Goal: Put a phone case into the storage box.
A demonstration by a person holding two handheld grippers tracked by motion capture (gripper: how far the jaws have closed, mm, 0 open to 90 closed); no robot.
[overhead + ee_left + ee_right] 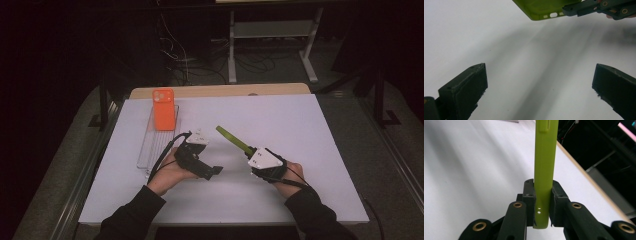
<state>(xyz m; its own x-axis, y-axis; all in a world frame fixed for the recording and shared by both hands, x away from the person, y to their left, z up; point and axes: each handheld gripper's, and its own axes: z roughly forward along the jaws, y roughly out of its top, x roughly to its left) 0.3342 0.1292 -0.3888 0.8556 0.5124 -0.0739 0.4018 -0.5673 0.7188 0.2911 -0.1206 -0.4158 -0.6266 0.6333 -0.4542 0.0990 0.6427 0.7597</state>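
Observation:
A lime-green phone case [233,139] is held edge-on above the white table, with my right gripper [248,150] shut on its lower end. In the right gripper view the case [544,170] runs straight up from between the two black jaws of that gripper [543,202], which press on both its sides. My left gripper [216,170] rests low over the table to the left of it. Its jaws stand wide apart with only bare table between them [540,80]. In that view the green case [541,8] hangs at the top, held by the other gripper. An orange phone [163,109] lies on a clear tray [152,147] at the back left.
The white tabletop [300,130] spreads to the right and front of both hands. The clear tray lies along the left side, close to the left hand. Behind the table's far wooden edge [220,91] are cables and a metal stand on the dark floor.

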